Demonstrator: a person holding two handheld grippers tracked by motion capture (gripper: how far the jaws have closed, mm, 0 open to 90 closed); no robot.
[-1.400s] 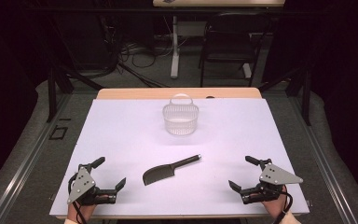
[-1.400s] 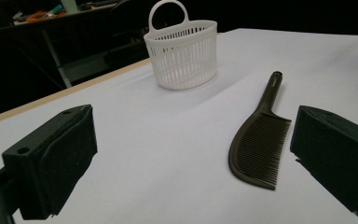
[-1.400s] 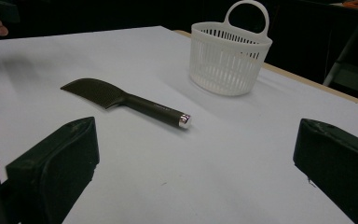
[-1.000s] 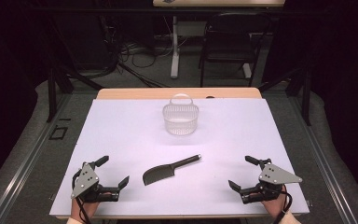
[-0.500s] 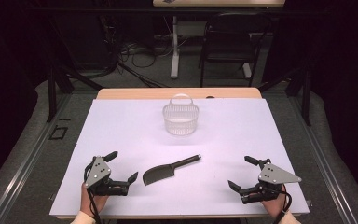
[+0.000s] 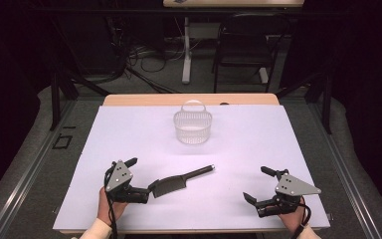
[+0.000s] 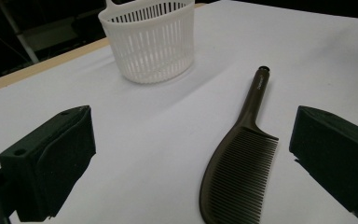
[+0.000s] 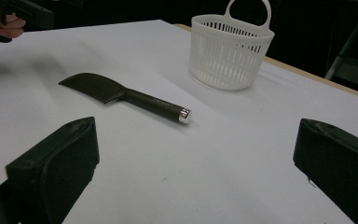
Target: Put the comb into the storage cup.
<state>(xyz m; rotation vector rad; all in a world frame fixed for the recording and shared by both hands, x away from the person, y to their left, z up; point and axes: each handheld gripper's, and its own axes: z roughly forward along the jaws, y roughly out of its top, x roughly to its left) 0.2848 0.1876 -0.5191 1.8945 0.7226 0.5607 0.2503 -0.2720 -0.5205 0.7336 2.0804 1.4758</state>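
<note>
In the high view, the dark brown plastic comb is lying flat at the lower centre of the white-covered table, its handle pointing up and right. The left hand-held gripper, at the lower left, is hanging released, its jaws spread with the comb's toothed head just beside one. The right hand-held gripper, at the lower right, is sitting released too, well apart from the comb. A white slotted plastic basket is standing upright at the upper centre.
</note>
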